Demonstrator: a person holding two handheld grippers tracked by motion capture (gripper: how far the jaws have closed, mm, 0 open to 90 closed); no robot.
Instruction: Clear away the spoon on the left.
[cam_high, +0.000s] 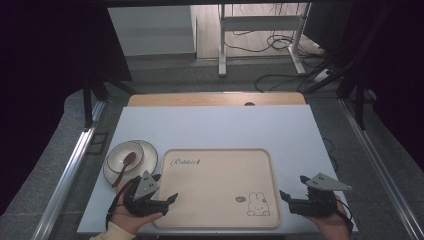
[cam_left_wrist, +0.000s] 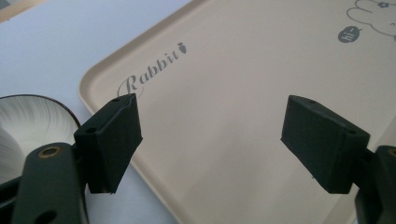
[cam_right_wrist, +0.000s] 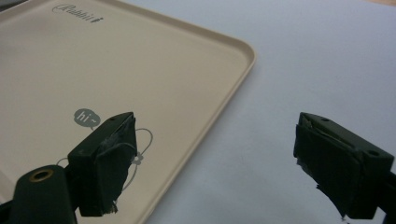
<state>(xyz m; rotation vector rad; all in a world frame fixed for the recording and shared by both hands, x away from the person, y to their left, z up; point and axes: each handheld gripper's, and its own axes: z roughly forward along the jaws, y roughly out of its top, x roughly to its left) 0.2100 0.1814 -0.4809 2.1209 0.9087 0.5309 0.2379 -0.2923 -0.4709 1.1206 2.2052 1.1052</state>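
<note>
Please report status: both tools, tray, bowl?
Left tool open over tray edge. Right tool open, beside tray. Spoon in bowl, untouched. Nothing in the way.

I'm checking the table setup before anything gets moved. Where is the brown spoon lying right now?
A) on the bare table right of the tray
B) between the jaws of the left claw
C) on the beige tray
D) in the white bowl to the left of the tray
D: in the high view the spoon rests in the bowl beside the tray.
</note>
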